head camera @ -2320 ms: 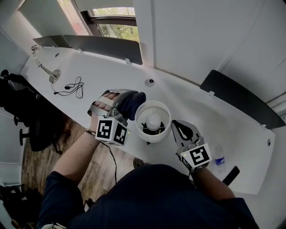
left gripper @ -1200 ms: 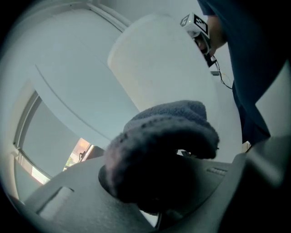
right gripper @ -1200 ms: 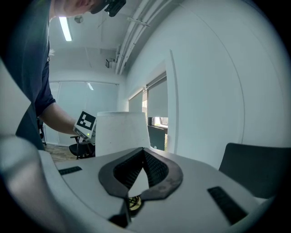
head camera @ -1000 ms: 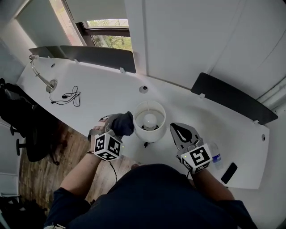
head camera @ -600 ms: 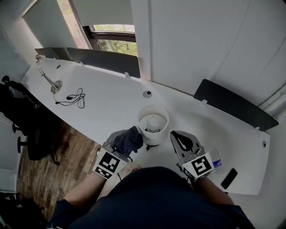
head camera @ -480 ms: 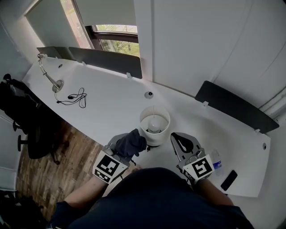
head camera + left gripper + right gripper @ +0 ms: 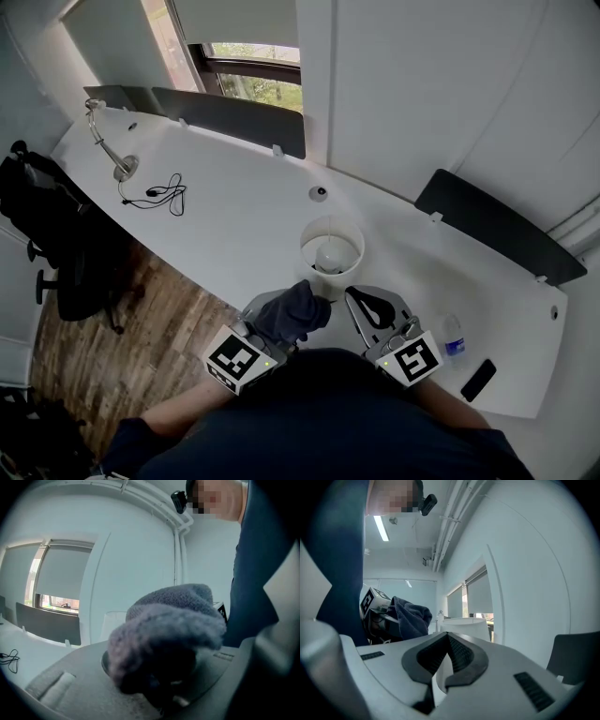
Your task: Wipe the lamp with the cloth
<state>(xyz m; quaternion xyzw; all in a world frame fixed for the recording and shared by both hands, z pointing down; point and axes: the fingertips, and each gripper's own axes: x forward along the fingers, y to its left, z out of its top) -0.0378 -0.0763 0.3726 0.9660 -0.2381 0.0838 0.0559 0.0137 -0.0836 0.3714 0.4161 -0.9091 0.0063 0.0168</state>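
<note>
The lamp (image 7: 331,246) stands near the front edge of the white desk (image 7: 234,220), and its round white shade opens upward with the bulb showing inside. The dark grey cloth (image 7: 294,312) is bunched up just beside the shade, at its lower left. From the right gripper view a thin gap shows between cloth (image 7: 410,616) and shade (image 7: 466,626).

The left gripper (image 7: 272,330) is clamped on the cloth, which bulges over its jaws and fills most of the left gripper view (image 7: 168,630). The right gripper (image 7: 354,294) is just to the right of the cloth, in front of the lamp. Its jaws meet at the tips with nothing between them (image 7: 444,638).

Further right on the desk are a small water bottle (image 7: 454,339) and a dark phone (image 7: 478,380). Far to the left lie a looped black cable (image 7: 155,193) and a bent metal arm (image 7: 105,141). Dark panels (image 7: 234,111) line the back edge of the desk under a window (image 7: 253,82). A black chair (image 7: 47,225) stands on the wooden floor (image 7: 131,347).
</note>
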